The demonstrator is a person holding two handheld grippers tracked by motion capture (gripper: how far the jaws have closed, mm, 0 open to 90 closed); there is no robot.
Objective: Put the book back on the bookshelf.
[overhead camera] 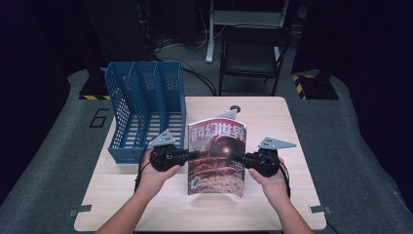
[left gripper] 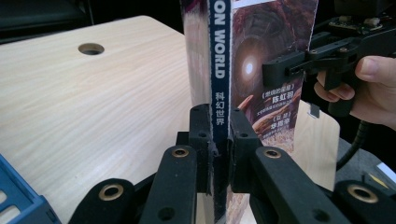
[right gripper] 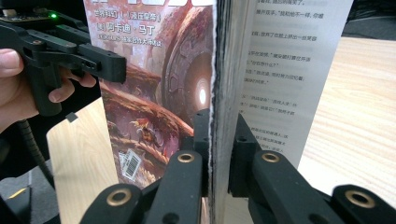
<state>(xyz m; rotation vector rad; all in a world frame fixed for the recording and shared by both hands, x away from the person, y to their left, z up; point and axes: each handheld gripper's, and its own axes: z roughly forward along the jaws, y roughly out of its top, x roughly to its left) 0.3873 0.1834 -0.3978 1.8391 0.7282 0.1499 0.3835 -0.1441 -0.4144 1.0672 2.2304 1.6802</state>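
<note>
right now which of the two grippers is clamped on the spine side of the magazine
The left gripper: its jaws pinch the blue spine edge of the magazine. The right gripper grips the opposite, open page edge.

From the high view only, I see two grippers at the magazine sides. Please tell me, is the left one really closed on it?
Observer: Yes. In the left gripper view the left gripper pinches the magazine at its dark blue spine.
Operator: And the right one?
Observer: The right gripper is shut on the opposite edge, where the pages fan slightly.
Operator: Is something printed on that spine?
Observer: White letters, reading "ON WORLD" at the top.
</note>
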